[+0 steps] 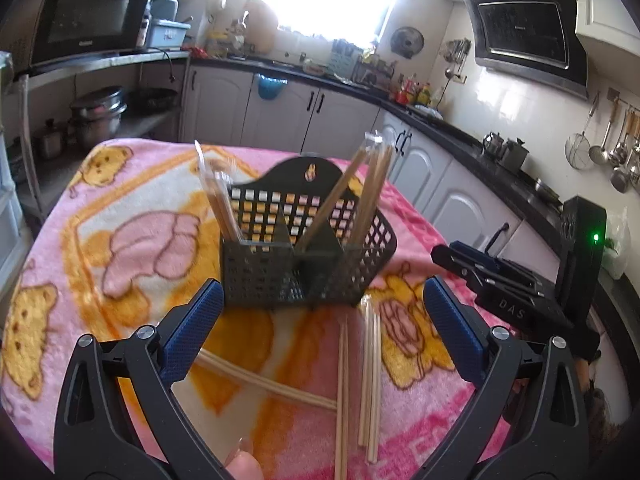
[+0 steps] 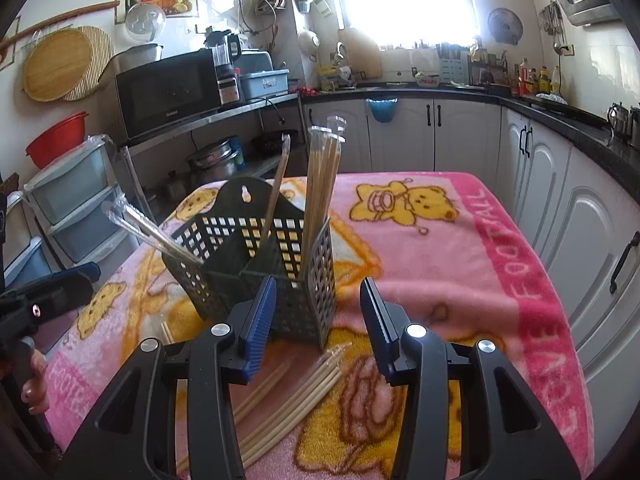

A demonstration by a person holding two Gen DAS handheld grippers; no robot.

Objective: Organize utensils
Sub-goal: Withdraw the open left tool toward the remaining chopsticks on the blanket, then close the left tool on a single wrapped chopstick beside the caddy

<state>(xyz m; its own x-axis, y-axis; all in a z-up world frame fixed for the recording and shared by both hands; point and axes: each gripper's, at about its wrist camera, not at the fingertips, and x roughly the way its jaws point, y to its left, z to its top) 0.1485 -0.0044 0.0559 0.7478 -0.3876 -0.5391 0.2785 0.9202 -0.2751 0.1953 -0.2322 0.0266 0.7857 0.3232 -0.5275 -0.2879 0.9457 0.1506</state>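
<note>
A black perforated utensil holder (image 1: 308, 256) stands on the pink blanket-covered table (image 1: 120, 240); it also shows in the right wrist view (image 2: 256, 256). Wrapped chopsticks (image 1: 368, 192) stand in its compartments, some leaning left (image 1: 218, 200). Loose bare chopsticks (image 1: 370, 364) lie on the blanket in front of it, also seen from the right wrist (image 2: 296, 396). My left gripper (image 1: 320, 300) is open and empty, just short of the holder. My right gripper (image 2: 318, 300) is open and empty, close to the holder's near corner; it appears in the left wrist view (image 1: 500, 280) at the right.
White kitchen cabinets (image 2: 460, 136) and a dark counter run behind and to the right of the table. A microwave (image 2: 168, 88) sits on a shelf at the left, with plastic drawers (image 2: 76, 208) below. The blanket's right edge (image 2: 560, 320) hangs near the cabinets.
</note>
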